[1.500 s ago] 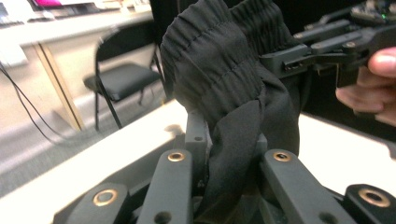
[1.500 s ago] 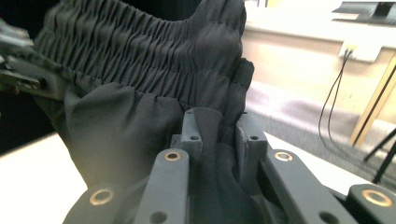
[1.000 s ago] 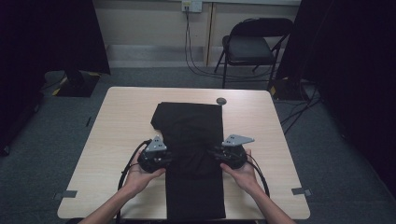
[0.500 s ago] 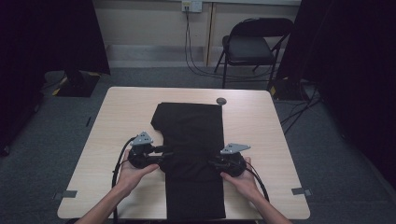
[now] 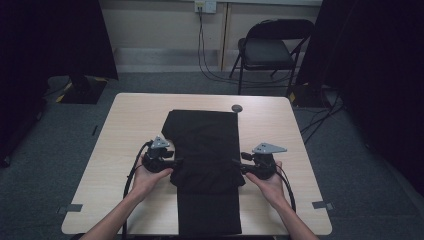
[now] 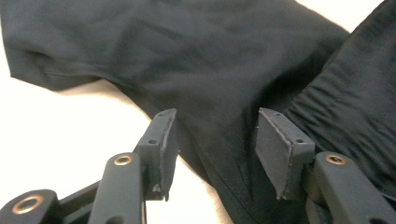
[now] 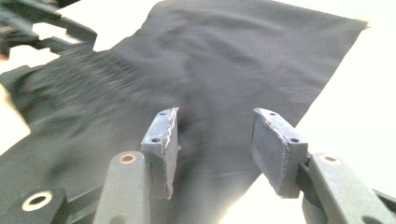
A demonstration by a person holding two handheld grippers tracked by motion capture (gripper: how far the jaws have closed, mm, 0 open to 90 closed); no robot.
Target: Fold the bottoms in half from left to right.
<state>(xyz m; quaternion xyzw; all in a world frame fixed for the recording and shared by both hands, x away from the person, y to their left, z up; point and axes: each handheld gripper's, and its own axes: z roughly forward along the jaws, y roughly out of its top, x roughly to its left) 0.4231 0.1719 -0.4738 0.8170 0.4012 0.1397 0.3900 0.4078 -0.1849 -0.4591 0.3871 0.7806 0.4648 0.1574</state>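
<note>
Reaching in from the near edge, both forearms angle inward, each hand wrapped round its tool at mid-desk. Left gripper sits at the left hem of the black garment, right gripper at the right hem, both aimed inward at each other. Fingers on the left have just been opening, cloth under the gap but not pinched; same on the right, pads apart over fabric, released. No labels or print readable. Garment lies flat on the desk, long axis running near-to-far, folded upper part wider, narrow strip reaching the near edge.
</note>
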